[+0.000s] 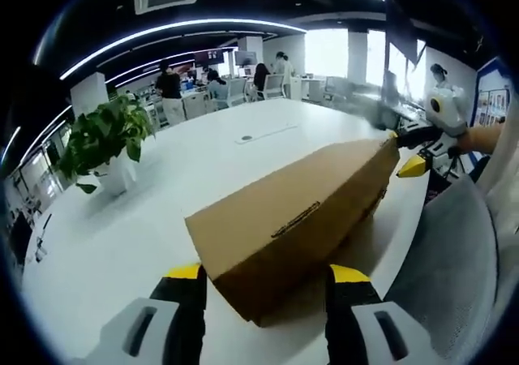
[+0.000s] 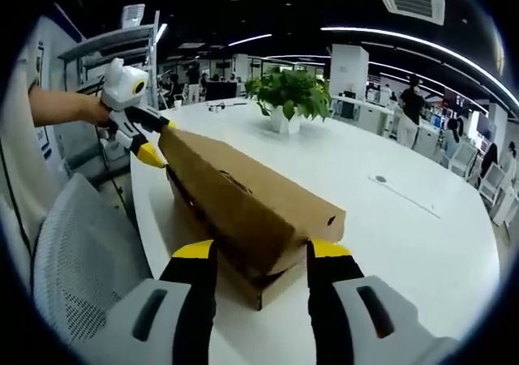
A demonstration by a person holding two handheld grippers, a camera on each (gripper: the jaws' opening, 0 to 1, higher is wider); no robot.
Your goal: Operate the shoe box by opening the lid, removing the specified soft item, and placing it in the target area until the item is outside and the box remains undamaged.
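Observation:
A brown cardboard shoe box (image 1: 292, 215) lies lengthwise on the white round table (image 1: 146, 219). My left gripper (image 1: 268, 280) is open, its yellow-tipped jaws standing either side of the box's near corner. At the box's far end the right gripper (image 1: 408, 150) is open around the edge. In the right gripper view the box (image 2: 243, 199) runs away from my open right gripper (image 2: 259, 255), whose jaws flank the near end. There the lid (image 2: 251, 195) sits slightly lifted, with a dark gap above the base. The left gripper (image 2: 154, 140) is at the far end. What the box holds is hidden.
A potted green plant (image 1: 105, 142) stands on the table's far side. A grey mesh chair (image 2: 77, 251) is close against the table edge beside the box. A person's forearm (image 2: 65, 105) holds the far gripper. Several people and desks fill the office behind.

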